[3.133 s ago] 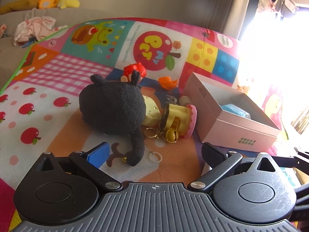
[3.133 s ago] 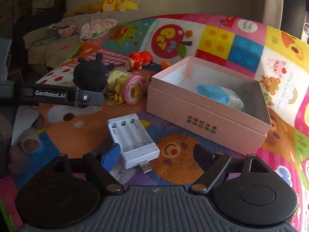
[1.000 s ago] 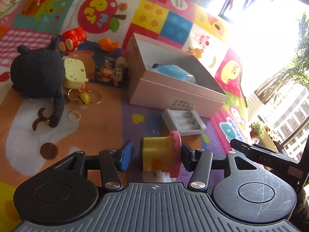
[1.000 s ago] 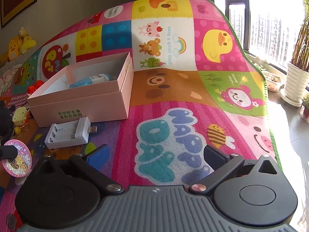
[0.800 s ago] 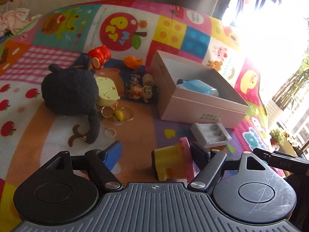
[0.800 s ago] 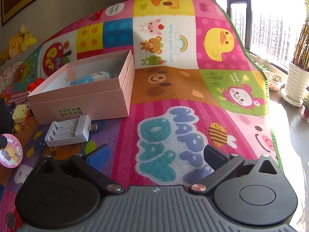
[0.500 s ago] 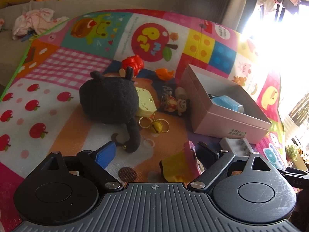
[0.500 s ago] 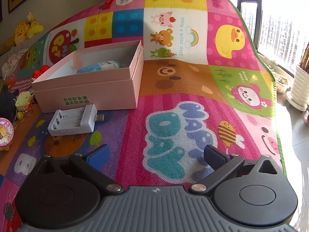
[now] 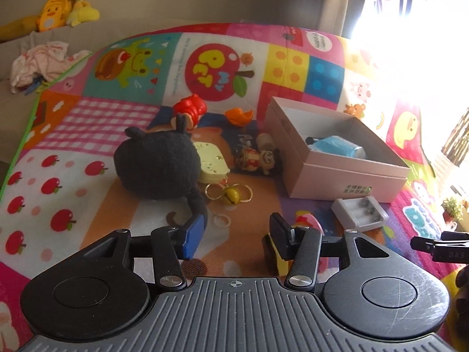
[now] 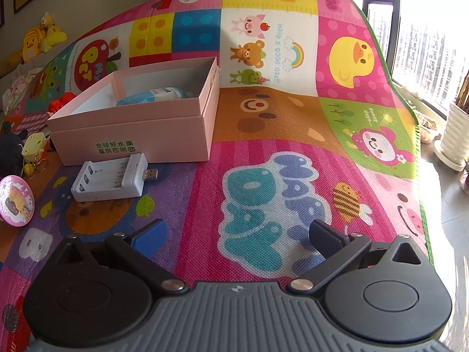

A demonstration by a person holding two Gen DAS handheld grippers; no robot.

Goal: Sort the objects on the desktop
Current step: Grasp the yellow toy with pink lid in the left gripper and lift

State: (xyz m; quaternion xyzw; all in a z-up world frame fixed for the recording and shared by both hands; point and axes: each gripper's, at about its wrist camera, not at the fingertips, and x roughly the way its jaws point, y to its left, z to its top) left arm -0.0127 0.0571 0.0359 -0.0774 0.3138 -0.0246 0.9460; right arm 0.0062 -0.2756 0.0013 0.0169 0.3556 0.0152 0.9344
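Observation:
My left gripper (image 9: 234,236) is open and empty above the play mat. The yellow toy with a pink glitter disc (image 9: 307,223) lies on the mat just behind the right finger, mostly hidden; it also shows in the right wrist view (image 10: 16,201). A black plush (image 9: 158,165), a pale yellow charm with rings and a bell (image 9: 212,167), a small figurine (image 9: 258,158), a red toy (image 9: 190,110) and an orange piece (image 9: 239,115) lie ahead. The pink box (image 9: 346,173) (image 10: 132,129) holds a blue packet (image 9: 337,145). My right gripper (image 10: 234,236) is open and empty.
A white battery charger (image 10: 110,177) (image 9: 359,214) lies in front of the box. The mat's right edge (image 10: 422,205) drops to the floor near a white plant pot (image 10: 454,135). A sofa with plush toys (image 9: 55,14) stands behind the mat.
My left gripper released the yellow and pink toy onto the mat and swung back toward the black plush, its jaws narrower than half a second ago. My right gripper stayed open and shifted slightly.

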